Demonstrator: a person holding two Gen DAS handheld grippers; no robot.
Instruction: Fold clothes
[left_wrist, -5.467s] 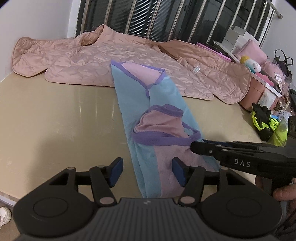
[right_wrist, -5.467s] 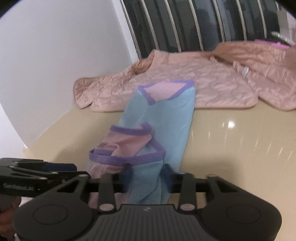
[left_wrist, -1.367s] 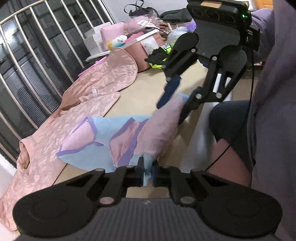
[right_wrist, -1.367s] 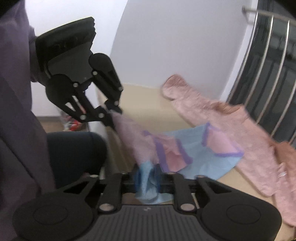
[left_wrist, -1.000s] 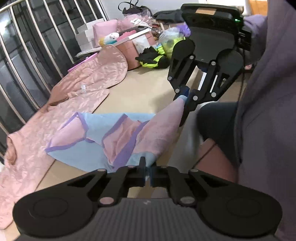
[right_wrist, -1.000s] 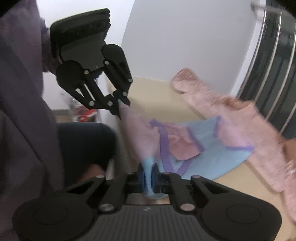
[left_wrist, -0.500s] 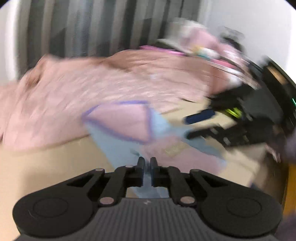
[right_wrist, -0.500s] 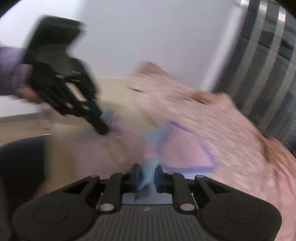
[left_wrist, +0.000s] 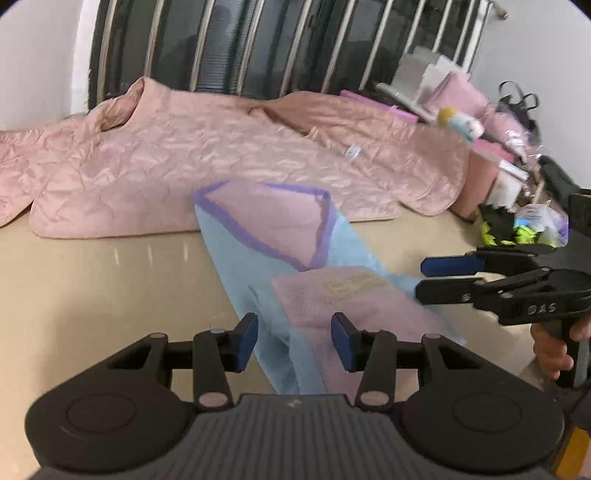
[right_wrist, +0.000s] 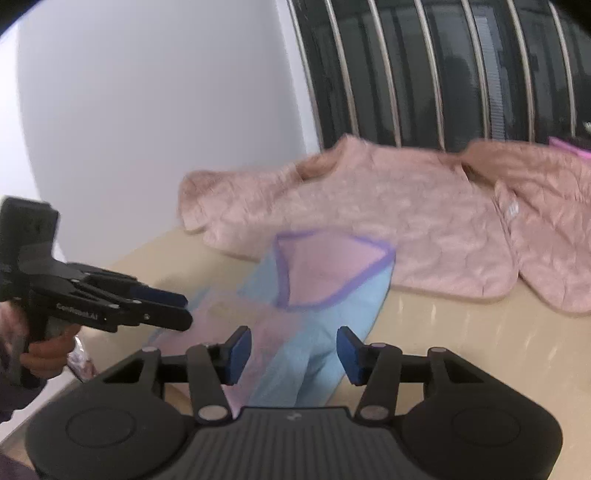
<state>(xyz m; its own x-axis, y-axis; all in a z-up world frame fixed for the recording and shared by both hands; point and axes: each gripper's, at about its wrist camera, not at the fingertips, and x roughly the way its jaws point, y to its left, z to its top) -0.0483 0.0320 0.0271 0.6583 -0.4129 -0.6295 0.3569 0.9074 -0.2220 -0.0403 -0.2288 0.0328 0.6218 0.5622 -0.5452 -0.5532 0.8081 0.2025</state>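
A light blue and pink garment with purple trim (left_wrist: 280, 243) lies on the beige table (left_wrist: 92, 288), its near end folded over so a pink panel with a pale label faces up. It also shows in the right wrist view (right_wrist: 325, 280). My left gripper (left_wrist: 293, 338) is open and empty just above the garment's near end. My right gripper (right_wrist: 293, 349) is open and empty over the same end. In the left wrist view the right gripper (left_wrist: 439, 278) hovers at the garment's right edge, its jaws slightly apart. In the right wrist view the left gripper (right_wrist: 173, 308) is at the garment's left edge.
A pink quilted jacket (left_wrist: 207, 155) is spread across the back of the table, under the garment's far end. Pink boxes, a plush toy and bags (left_wrist: 491, 155) crowd the right side. A barred dark window is behind; a white wall (right_wrist: 147, 110) stands at left.
Both grippers held the garment's near end, lifted it and swung it forward over the garment. Now both have opened and let go, and the folded end lies on the garment.
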